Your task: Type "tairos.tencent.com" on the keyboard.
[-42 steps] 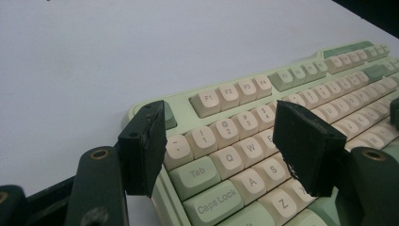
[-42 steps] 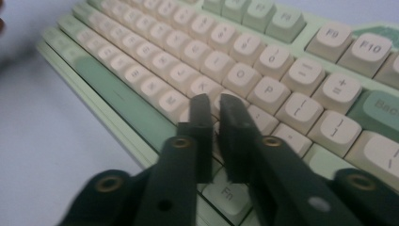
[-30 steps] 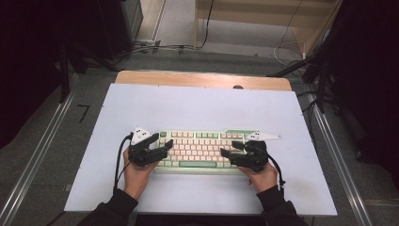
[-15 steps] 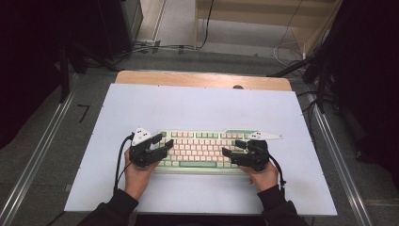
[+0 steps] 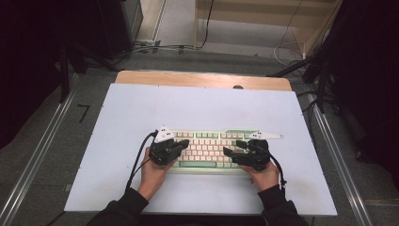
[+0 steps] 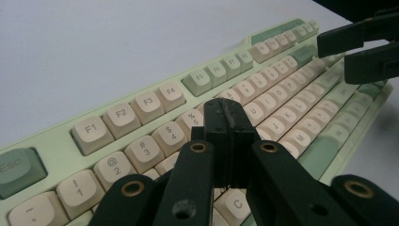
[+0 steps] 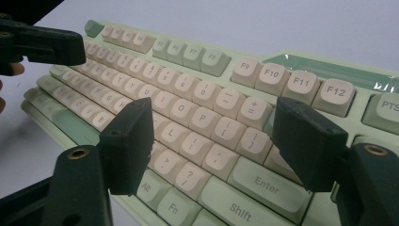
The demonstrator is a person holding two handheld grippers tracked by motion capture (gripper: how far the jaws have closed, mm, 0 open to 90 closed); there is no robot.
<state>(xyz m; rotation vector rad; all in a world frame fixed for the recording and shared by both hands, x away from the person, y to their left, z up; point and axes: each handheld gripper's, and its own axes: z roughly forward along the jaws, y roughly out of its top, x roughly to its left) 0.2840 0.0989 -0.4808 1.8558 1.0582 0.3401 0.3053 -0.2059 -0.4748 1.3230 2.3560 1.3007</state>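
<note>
A pale green keyboard (image 5: 211,149) with cream keys lay flat on the white worktop (image 5: 197,110), toward the near edge and roughly centred in front of the person. Both forearms came in from the near side in dark sleeves, each hand wrapped around a black tool.

The left hand-held gripper (image 5: 181,146) hung over the left end of the keyboard, tips pointing inward across the keys. In the left gripper view its two black jaws were pressed flat together with nothing between them, the joined tip (image 6: 228,123) poised just above the number and letter rows, near the 5 and 6 keys. Whether it actually touched a keycap I could not tell.

The right hand-held gripper (image 5: 231,151) sat over the right end, likewise aimed toward the middle. In the right gripper view its jaws stood spread well apart (image 7: 212,136), straddling the stretch of keys around P, L and the brackets, with Enter and Shift just below. They gripped nothing.

The two tools faced each other across the middle of the keyboard, near but apart. A black cable (image 5: 138,160) trailed from the left tool back along the person's wrist, and a white three-cornered plate (image 5: 266,135) lay on the right one.
</note>
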